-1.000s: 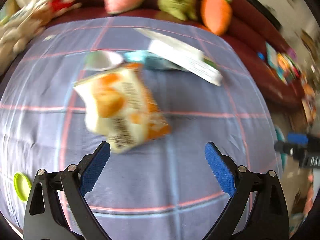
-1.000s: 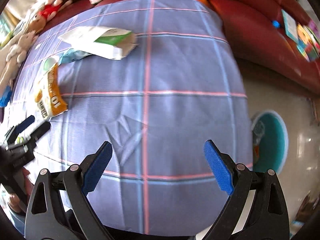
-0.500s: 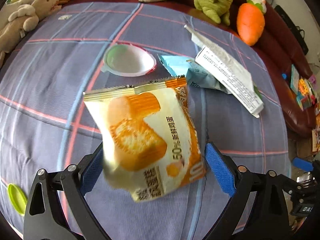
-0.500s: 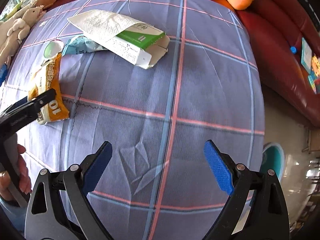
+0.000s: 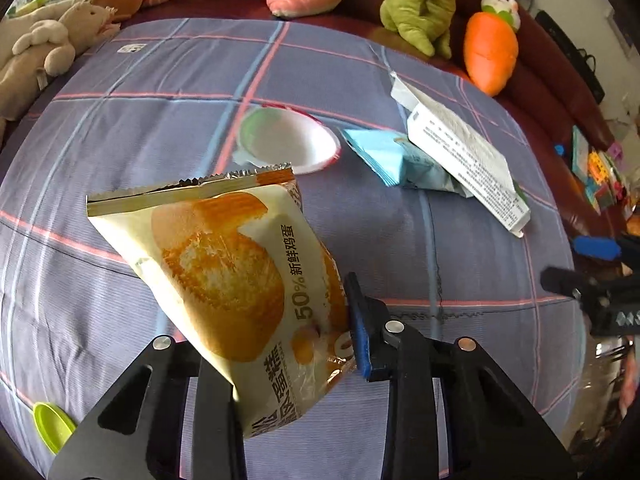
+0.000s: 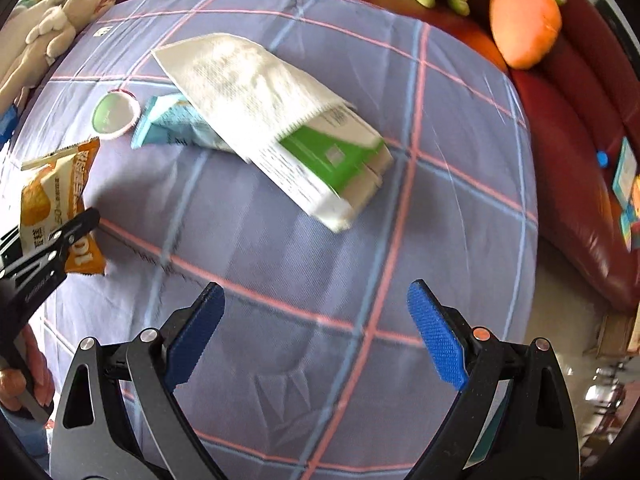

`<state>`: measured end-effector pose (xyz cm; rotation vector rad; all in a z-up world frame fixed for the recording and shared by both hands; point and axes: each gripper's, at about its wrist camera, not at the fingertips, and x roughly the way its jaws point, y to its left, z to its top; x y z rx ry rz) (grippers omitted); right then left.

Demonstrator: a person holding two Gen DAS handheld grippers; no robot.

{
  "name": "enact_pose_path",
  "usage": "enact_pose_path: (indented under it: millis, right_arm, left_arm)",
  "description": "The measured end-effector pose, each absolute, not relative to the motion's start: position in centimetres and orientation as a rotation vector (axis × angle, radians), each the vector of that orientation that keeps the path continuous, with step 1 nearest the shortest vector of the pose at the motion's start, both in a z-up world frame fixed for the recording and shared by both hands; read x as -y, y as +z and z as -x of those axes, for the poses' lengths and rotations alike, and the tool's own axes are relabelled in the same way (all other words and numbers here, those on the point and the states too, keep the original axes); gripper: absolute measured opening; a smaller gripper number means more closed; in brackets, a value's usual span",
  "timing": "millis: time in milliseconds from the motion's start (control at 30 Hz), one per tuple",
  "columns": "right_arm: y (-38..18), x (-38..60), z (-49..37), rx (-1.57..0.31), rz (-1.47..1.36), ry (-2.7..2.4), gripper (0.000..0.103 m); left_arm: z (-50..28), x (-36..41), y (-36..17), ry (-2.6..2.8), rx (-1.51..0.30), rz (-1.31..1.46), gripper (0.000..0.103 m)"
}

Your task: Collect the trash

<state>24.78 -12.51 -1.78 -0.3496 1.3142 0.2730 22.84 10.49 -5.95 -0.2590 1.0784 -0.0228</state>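
Two grippers — left gripper (image 5: 296, 344) pinching glossy crinkled cake wrapper (image 5: 224, 280), right gripper (image 6: 316, 340) spread.

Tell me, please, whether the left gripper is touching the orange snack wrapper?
Touching. In the left wrist view the left gripper has its blue pad pressed against the orange snack wrapper, whose lower end sits pinched between the jaws.

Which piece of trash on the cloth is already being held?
The orange cake wrapper, pinched in the left gripper. The round lid, blue packet and white box lie untouched.
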Motion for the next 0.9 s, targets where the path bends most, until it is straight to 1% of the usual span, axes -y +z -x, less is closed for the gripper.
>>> enact_pose_path:
  millis: [167,333,500,633,800,867,900]
  right_arm:
    - [-1.3,9.2,-26.4,-1.303,0.364,0.318,0.089]
    - [-0.7,6.5,-27.9,-1.258,0.435,0.357,0.089]
    - [-2.0,5.1,-30.8,-1.243,0.532,0.353,0.089]
    - [-3.8,4.8,-32.9,-1.267,0.569,0.381,0.089]
    - [-5.7,5.6,-33.2,-1.296,0.570,0.394,0.089]
    - [-5.7,6.0,-33.1,-1.265,0.567,0.383,0.083]
    - [-5.7,6.2,-33.0,-1.254,0.563,0.371,0.076]
  left_arm:
    - [-22.8,-12.7,-4.5,-0.034,-1.043,0.270,0.030]
    - [-23.1,-14.3,-4.0,-0.058,-1.047,0.296,0.030]
    - [-23.9,-14.3,-4.0,-0.078,-1.049,0.287,0.031]
    - [-24.6,-14.0,-4.4,-0.087,-1.056,0.281,0.031]
    - [-25.2,-13.2,-5.0,-0.099,-1.064,0.278,0.031]
    - [-25.4,-12.8,-5.2,-0.099,-1.068,0.277,0.031]
    - [-25.5,-12.6,-5.2,-0.099,-1.070,0.278,0.031]
